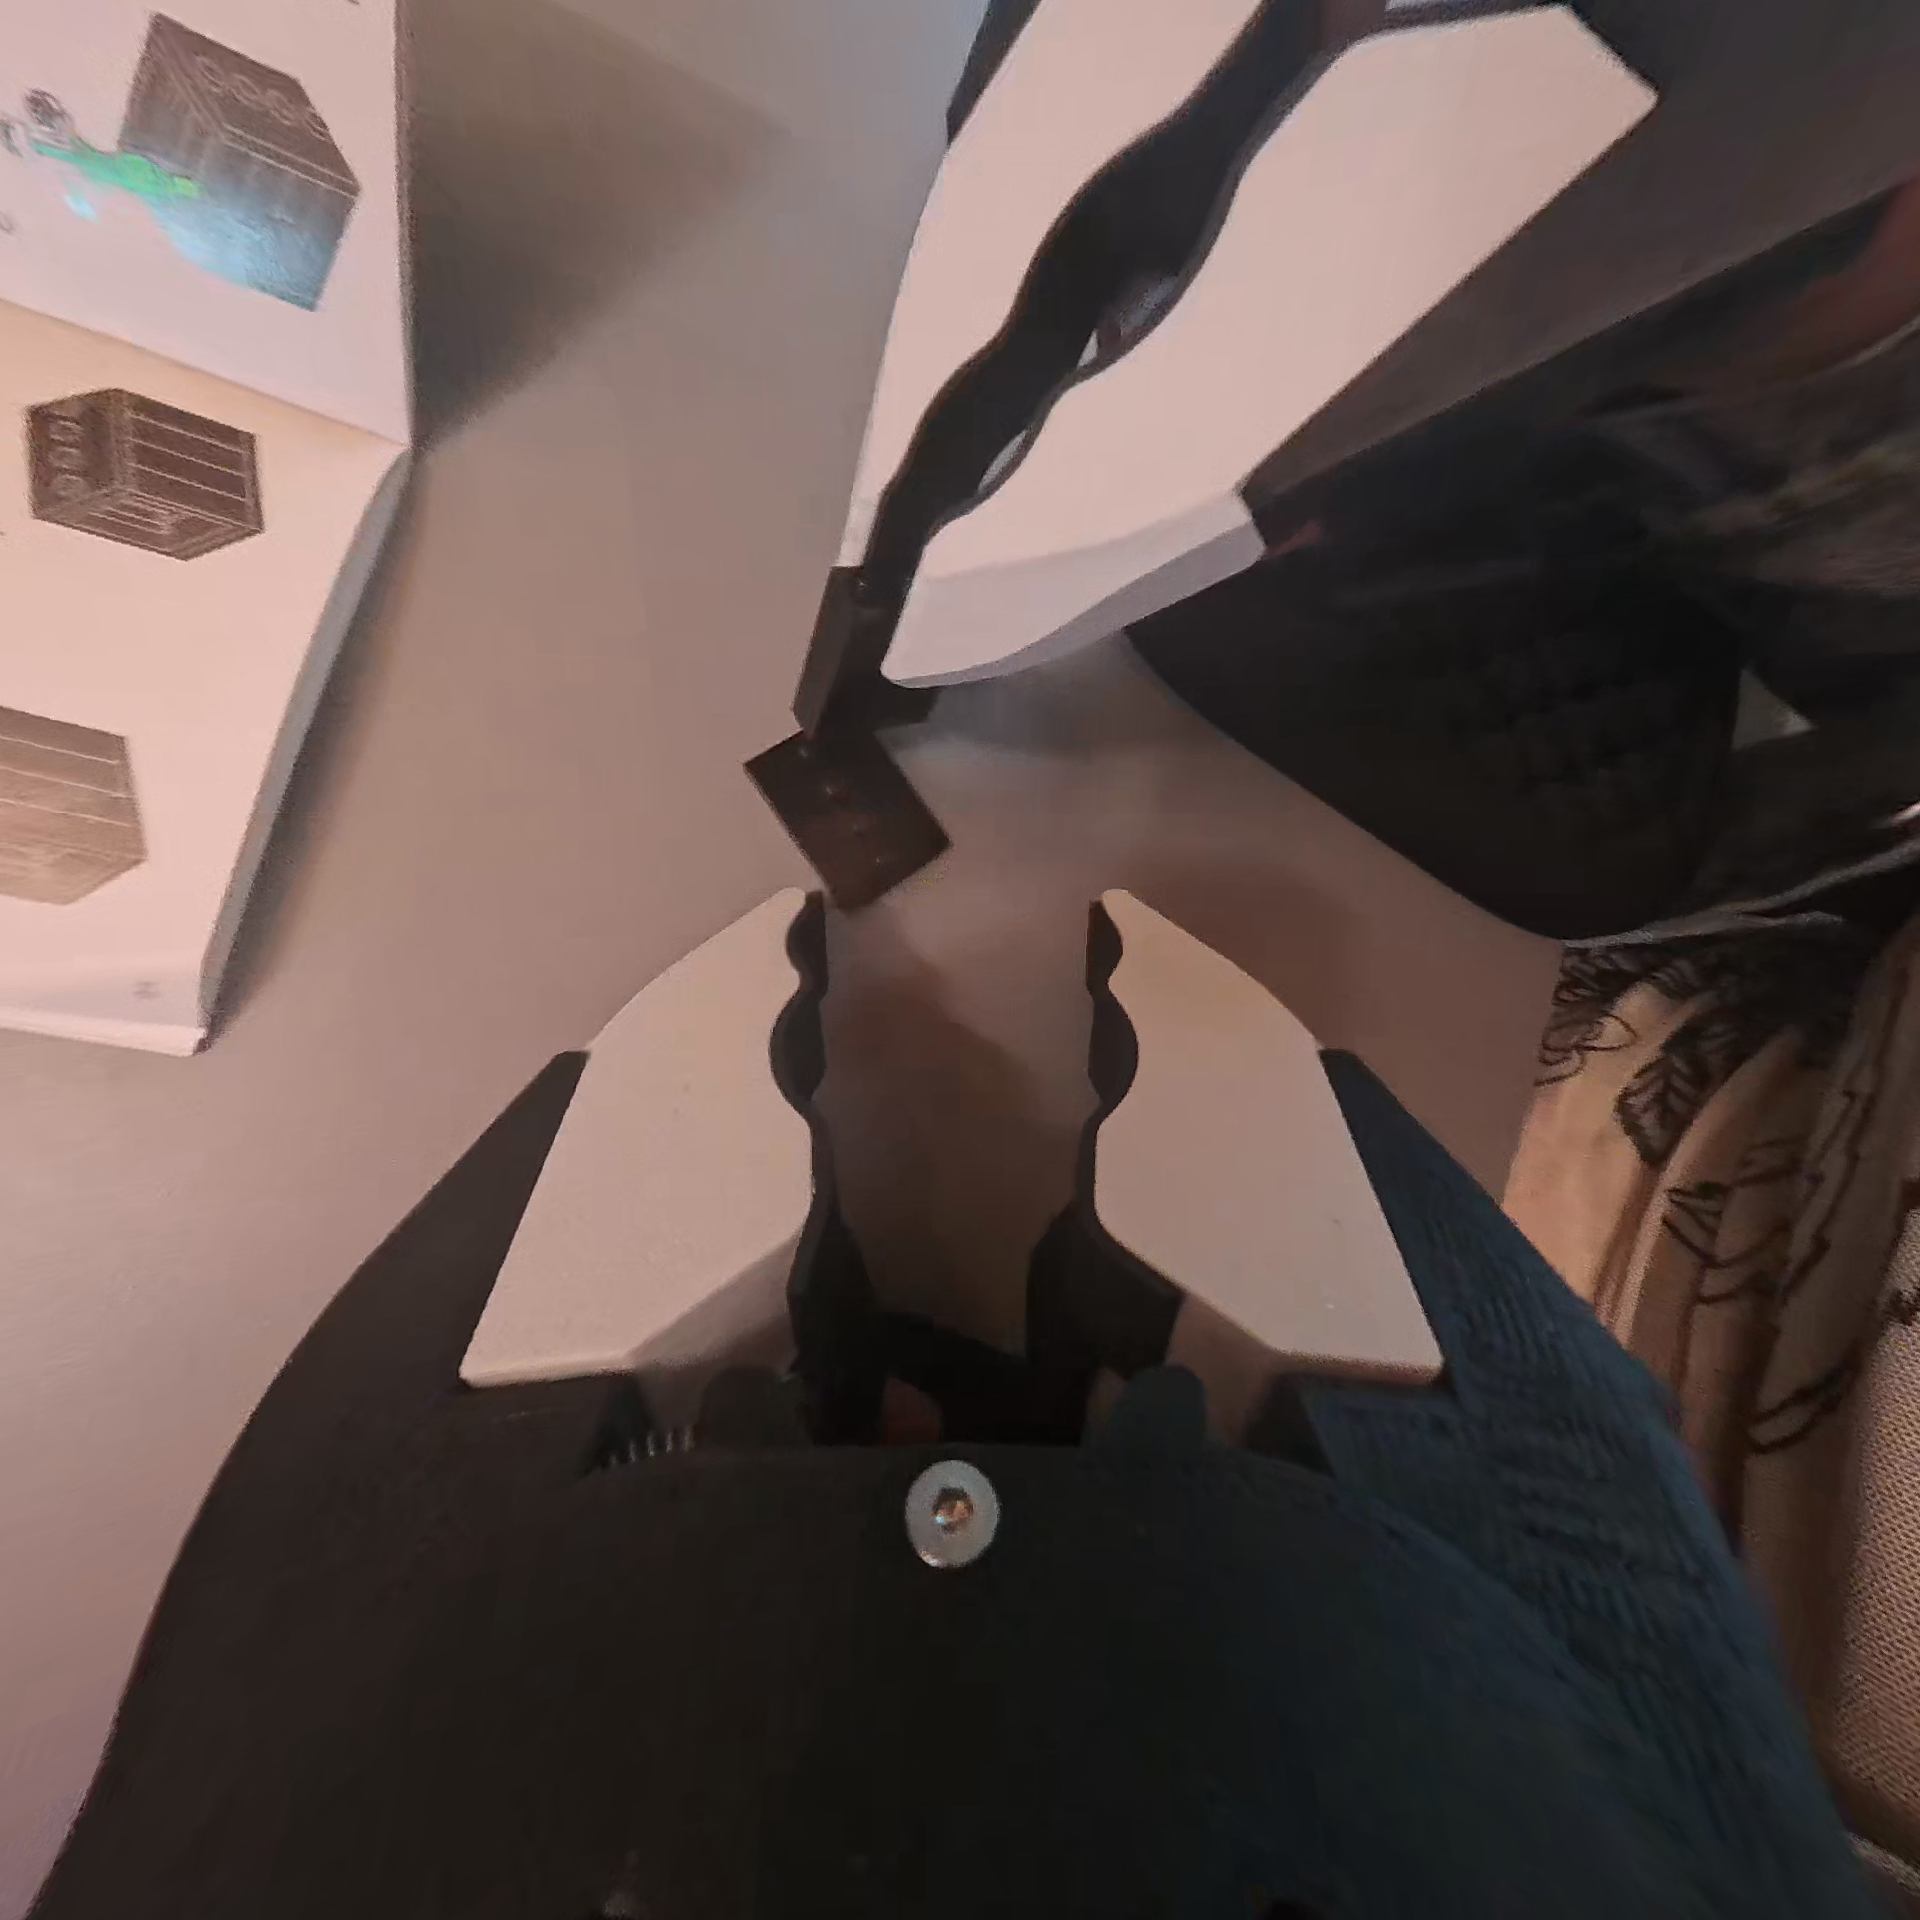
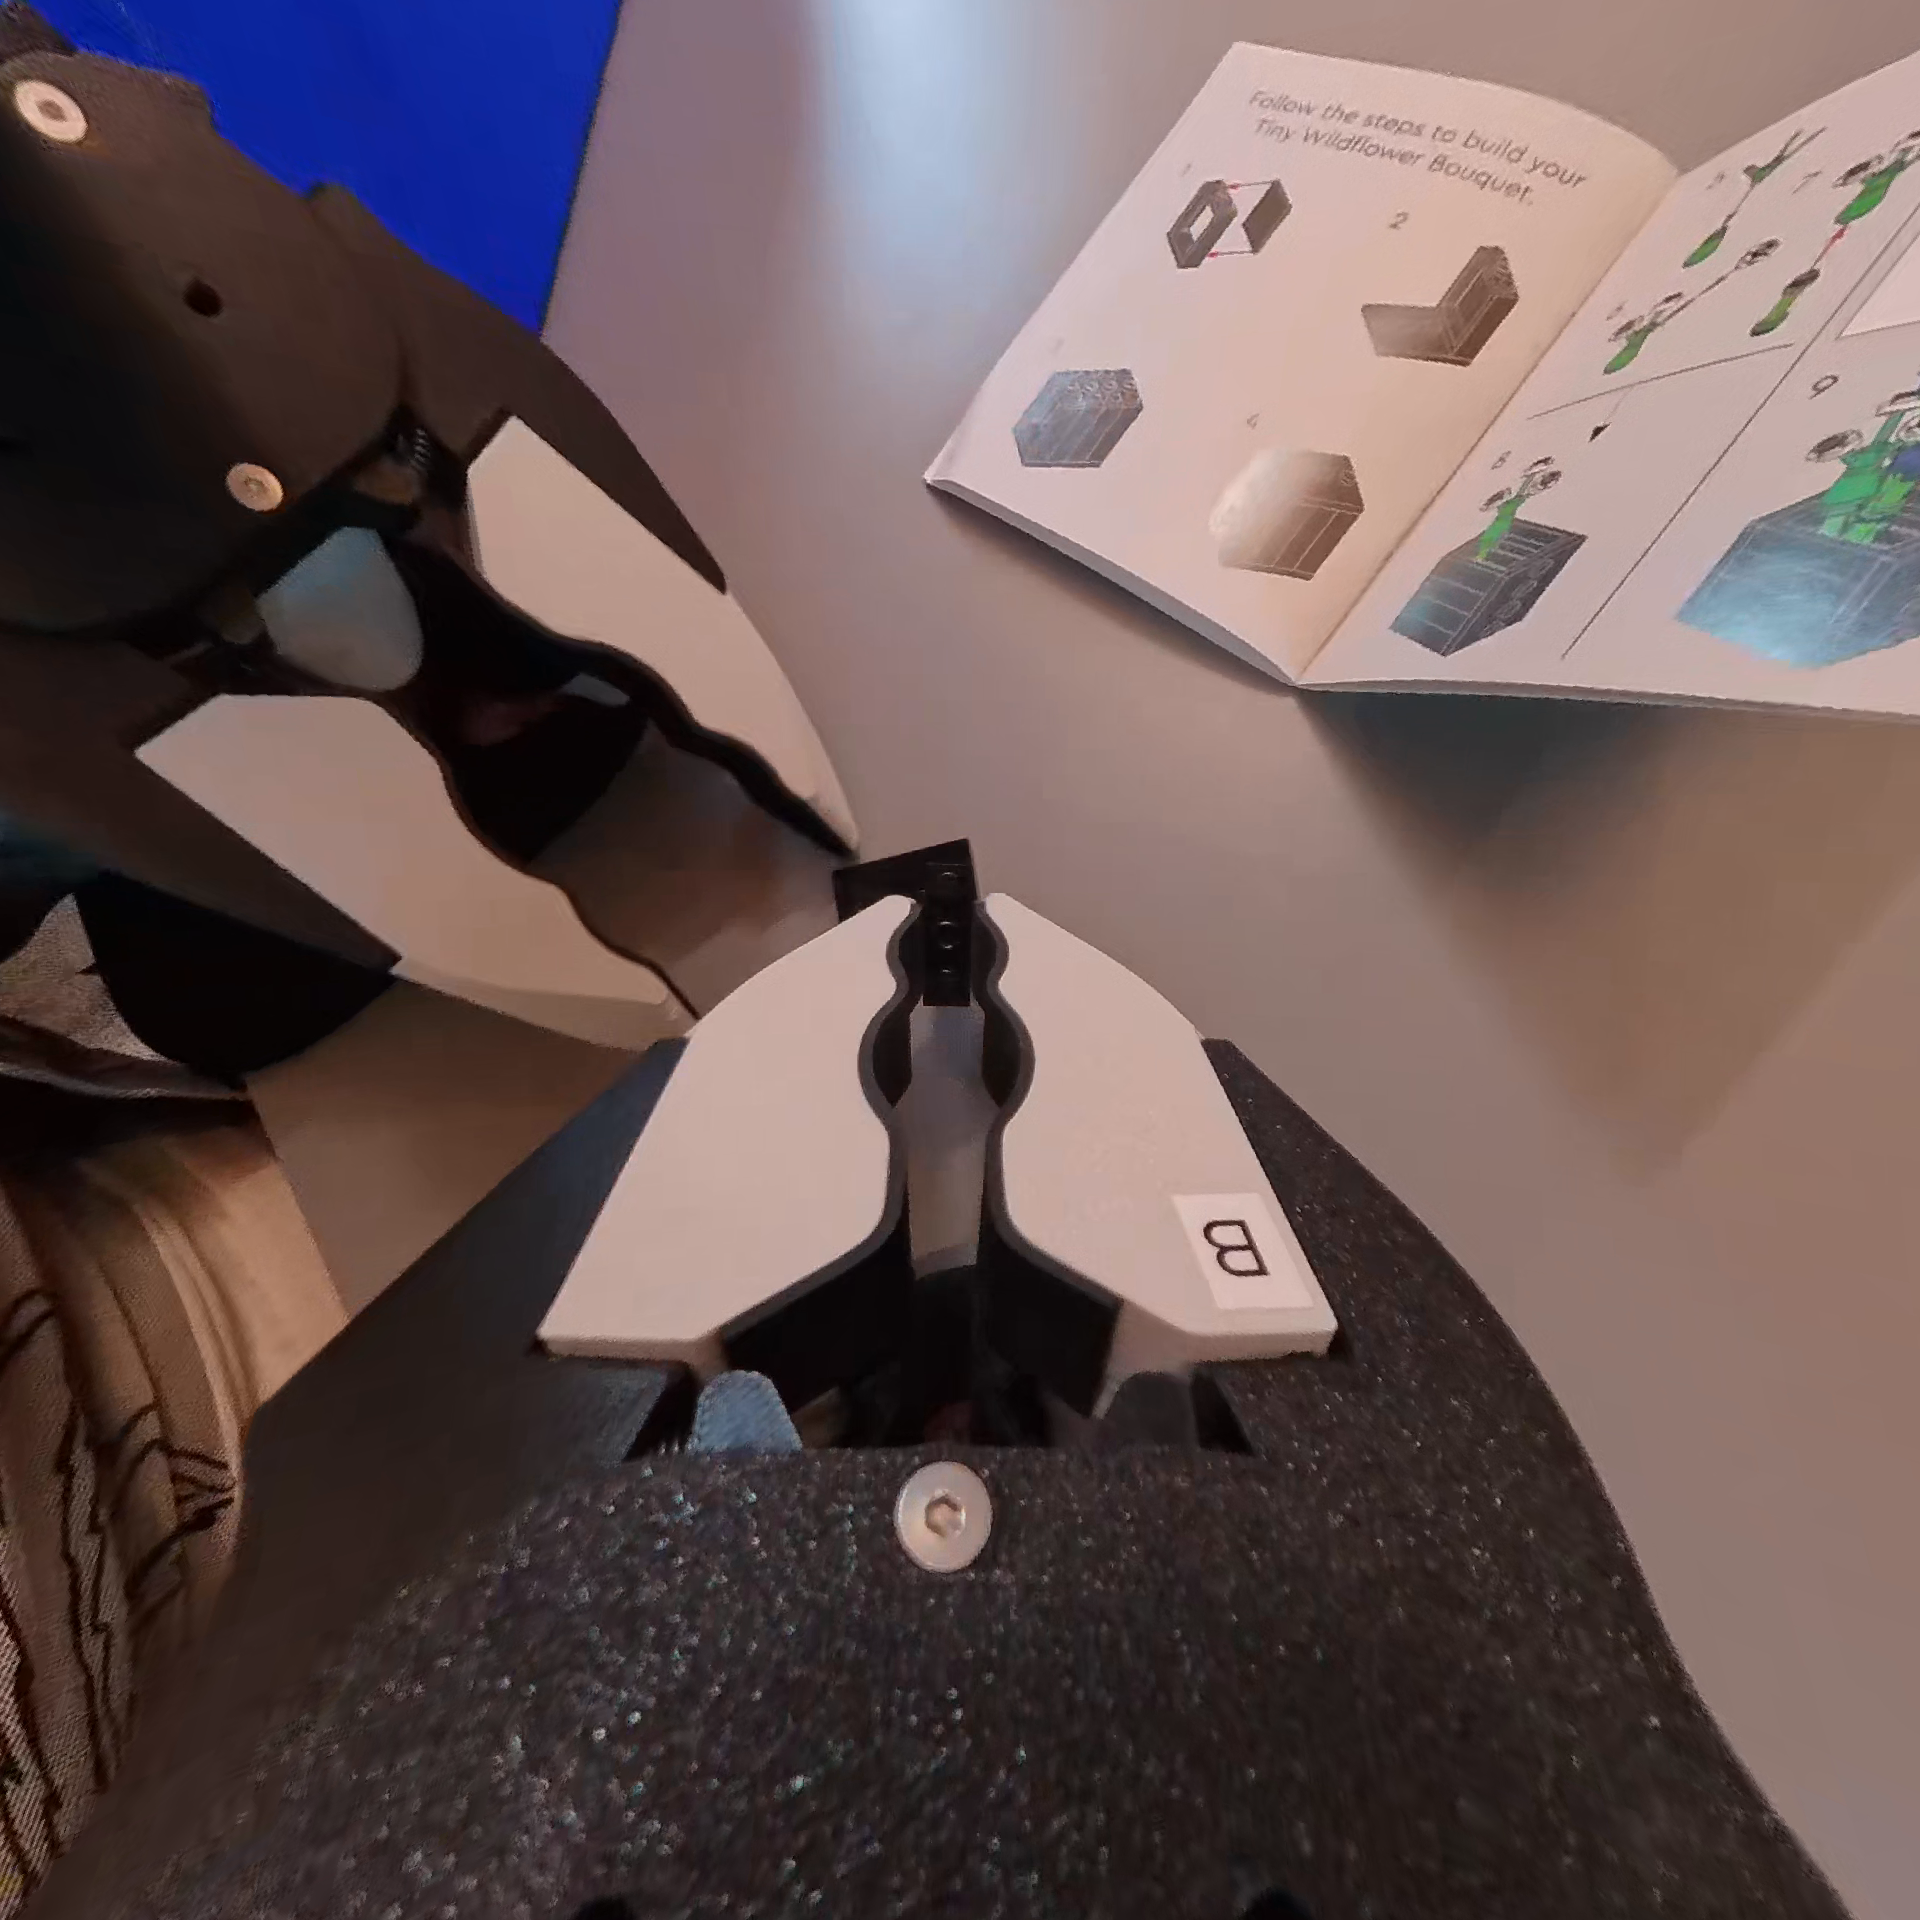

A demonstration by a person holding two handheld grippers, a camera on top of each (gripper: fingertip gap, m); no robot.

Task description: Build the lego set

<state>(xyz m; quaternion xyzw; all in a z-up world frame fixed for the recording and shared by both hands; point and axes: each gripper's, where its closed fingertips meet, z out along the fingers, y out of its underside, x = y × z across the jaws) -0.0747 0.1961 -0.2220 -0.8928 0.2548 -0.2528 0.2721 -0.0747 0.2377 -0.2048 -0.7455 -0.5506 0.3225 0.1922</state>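
Observation:
My right gripper (image 2: 948,906) is shut on a black Lego piece (image 2: 948,951), held a little above the grey table. The piece looks like two thin black plates joined at an angle. In the left wrist view it hangs from the right gripper (image 1: 868,623) tips, with its flat square plate (image 1: 847,821) facing me. My left gripper (image 1: 961,914) is open and empty. Its left fingertip (image 1: 805,935) is right beside the lower edge of the plate; I cannot tell if they touch. The left gripper (image 2: 764,920) also shows at the left of the right wrist view, jaws apart.
An open instruction booklet (image 2: 1351,416) lies on the grey table (image 2: 1351,987) at the far right; it also shows at the left of the left wrist view (image 1: 156,520). A person's patterned clothing (image 2: 83,1455) is at the near left. A blue surface (image 2: 364,125) is behind the left gripper. The gap from one gripper's tips to the other's is roughly 5 cm.

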